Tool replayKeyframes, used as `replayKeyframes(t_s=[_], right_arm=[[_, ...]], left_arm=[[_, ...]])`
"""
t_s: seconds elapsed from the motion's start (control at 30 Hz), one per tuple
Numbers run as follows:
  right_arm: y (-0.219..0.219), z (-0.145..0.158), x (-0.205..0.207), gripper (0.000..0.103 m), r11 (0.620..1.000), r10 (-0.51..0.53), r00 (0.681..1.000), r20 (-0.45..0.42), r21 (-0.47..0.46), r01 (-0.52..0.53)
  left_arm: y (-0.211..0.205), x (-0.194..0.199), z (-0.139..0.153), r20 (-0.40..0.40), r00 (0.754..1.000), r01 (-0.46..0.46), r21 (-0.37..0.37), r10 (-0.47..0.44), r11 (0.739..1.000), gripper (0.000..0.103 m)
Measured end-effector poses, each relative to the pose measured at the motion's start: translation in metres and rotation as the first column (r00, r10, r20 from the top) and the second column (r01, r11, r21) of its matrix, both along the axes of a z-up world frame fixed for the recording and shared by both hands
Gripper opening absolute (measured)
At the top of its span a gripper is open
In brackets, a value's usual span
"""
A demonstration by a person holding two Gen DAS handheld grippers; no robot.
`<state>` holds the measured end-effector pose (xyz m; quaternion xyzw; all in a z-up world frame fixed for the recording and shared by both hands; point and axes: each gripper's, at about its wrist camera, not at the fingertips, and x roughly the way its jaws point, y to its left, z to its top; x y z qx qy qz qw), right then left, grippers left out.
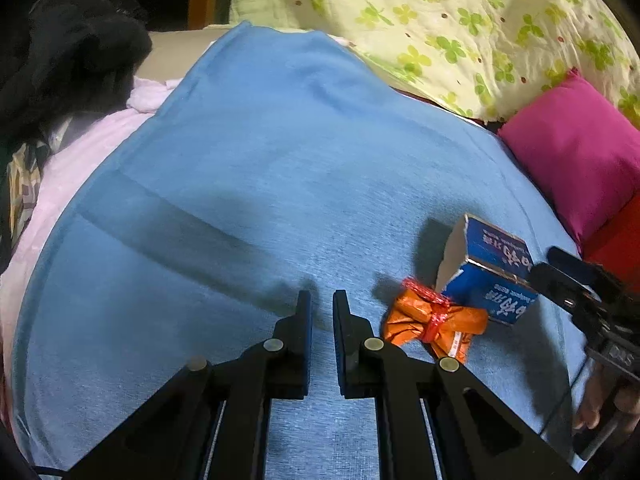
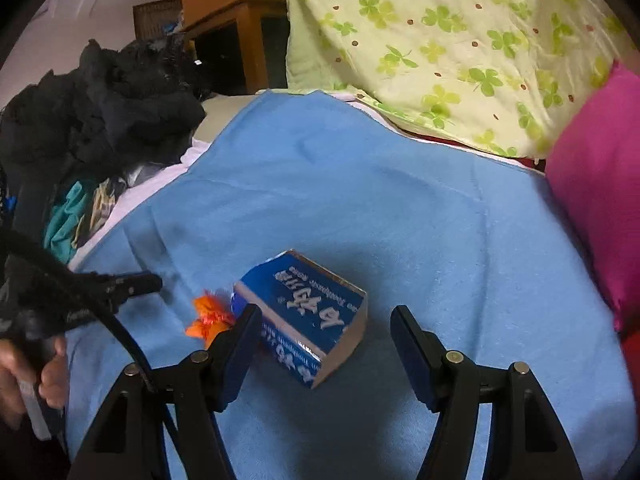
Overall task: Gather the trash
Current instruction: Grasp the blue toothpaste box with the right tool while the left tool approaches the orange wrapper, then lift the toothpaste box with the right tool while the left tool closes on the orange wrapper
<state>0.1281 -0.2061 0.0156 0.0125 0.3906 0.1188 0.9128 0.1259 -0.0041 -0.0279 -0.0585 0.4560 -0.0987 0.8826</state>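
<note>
A blue cardboard box (image 2: 308, 316) with white lettering lies on a blue blanket (image 2: 400, 208). A crumpled orange wrapper (image 2: 208, 316) lies just left of it. My right gripper (image 2: 324, 320) is open, its jaws on either side of the box, not touching it. In the left wrist view the box (image 1: 488, 272) and the wrapper (image 1: 432, 320) sit to the right of my left gripper (image 1: 322, 304), which is nearly shut with a narrow gap and holds nothing. The right gripper's body shows at the right edge of the left wrist view.
A magenta pillow (image 1: 576, 152) and a green clover-print quilt (image 1: 460, 20) border the blanket on the right and back. A heap of dark clothes (image 2: 100, 112) lies at the left. A wooden cabinet (image 2: 236, 20) stands behind.
</note>
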Motion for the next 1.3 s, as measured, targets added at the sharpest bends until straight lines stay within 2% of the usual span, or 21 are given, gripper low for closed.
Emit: replayKeyframes(t_s=[0.13, 0.23, 0.37, 0.4, 0.47, 0.53, 0.67, 0.73, 0.77, 0.8, 0.9, 0.93, 0.97, 1.03, 1.13, 1.2, 1.3], right_arm=[[-0.004, -0.019, 0.019, 0.074, 0.995, -0.022, 0.999, -0.048, 0.095, 0.026], [-0.009, -0.03, 0.026, 0.074, 0.976, -0.014, 0.997, -0.072, 0.217, 0.029], [-0.005, -0.034, 0.025, 0.072, 0.97, 0.019, 0.996, -0.084, 0.243, 0.002], [-0.005, -0.034, 0.023, 0.069, 0.966, 0.035, 0.995, -0.091, 0.26, -0.01], [-0.002, -0.034, 0.02, 0.049, 0.959, 0.058, 0.992, -0.111, 0.283, -0.024], [0.006, -0.029, 0.012, 0.039, 0.96, 0.079, 0.991, -0.111, 0.277, -0.045], [0.013, -0.022, -0.003, 0.039, 0.929, 0.15, 0.976, -0.159, 0.361, -0.083], [0.019, -0.018, -0.01, 0.039, 0.913, 0.24, 0.941, -0.237, 0.385, -0.136], [0.022, -0.016, -0.015, 0.039, 0.908, 0.28, 0.921, -0.272, 0.386, -0.162], [0.023, -0.011, -0.023, 0.039, 0.912, 0.294, 0.915, -0.276, 0.366, -0.183], [0.012, 0.008, -0.036, 0.04, 0.936, 0.258, 0.938, -0.231, 0.3, -0.183], [0.007, 0.013, -0.037, 0.049, 0.941, 0.237, 0.946, -0.22, 0.293, -0.168], [0.001, 0.018, -0.039, 0.064, 0.949, 0.203, 0.959, -0.196, 0.28, -0.144], [-0.008, 0.027, -0.04, 0.071, 0.974, 0.09, 0.989, -0.12, 0.216, -0.063], [-0.005, 0.021, -0.033, 0.071, 0.975, 0.046, 0.992, -0.116, 0.219, -0.02], [0.008, 0.015, -0.025, 0.071, 0.987, 0.04, 0.994, -0.101, 0.16, -0.023], [0.027, 0.002, -0.012, 0.071, 0.995, 0.032, 0.992, -0.125, 0.1, -0.02]], left_arm=[[-0.005, 0.0, -0.001, -0.004, 1.0, 0.015, 0.007, -0.015, 1.0, 0.009], [-0.006, 0.001, -0.002, -0.011, 1.0, 0.018, 0.005, -0.018, 1.0, 0.009], [-0.002, 0.004, -0.003, -0.017, 1.0, 0.005, -0.005, -0.005, 1.0, 0.009], [-0.001, 0.005, -0.003, -0.02, 1.0, 0.001, -0.009, -0.001, 1.0, 0.009], [0.0, 0.005, -0.004, -0.022, 1.0, 0.001, -0.012, -0.002, 1.0, 0.009], [0.0, 0.005, -0.004, -0.019, 1.0, 0.003, -0.008, -0.004, 1.0, 0.009], [0.003, 0.005, -0.004, -0.022, 1.0, -0.003, -0.017, 0.002, 1.0, 0.009], [0.005, 0.005, -0.003, -0.02, 1.0, -0.009, -0.02, 0.009, 1.0, 0.01], [0.006, 0.005, -0.003, -0.021, 1.0, -0.012, -0.023, 0.012, 1.0, 0.01], [0.007, 0.005, -0.003, -0.022, 1.0, -0.015, -0.027, 0.014, 1.0, 0.01], [0.006, 0.004, -0.001, -0.016, 1.0, -0.013, -0.025, 0.012, 1.0, 0.01], [0.005, 0.004, -0.001, -0.015, 1.0, -0.01, -0.024, 0.01, 1.0, 0.01], [0.004, 0.004, -0.002, -0.014, 1.0, -0.006, -0.021, 0.006, 1.0, 0.01], [0.002, 0.004, -0.003, -0.015, 1.0, 0.0, -0.015, 0.0, 1.0, 0.01], [-0.001, 0.005, -0.004, -0.02, 1.0, 0.003, -0.006, -0.003, 1.0, 0.01], [0.0, 0.005, -0.005, -0.021, 1.0, -0.001, -0.003, 0.001, 1.0, 0.01], [0.004, 0.007, -0.005, -0.024, 1.0, -0.012, -0.009, 0.011, 1.0, 0.01]])
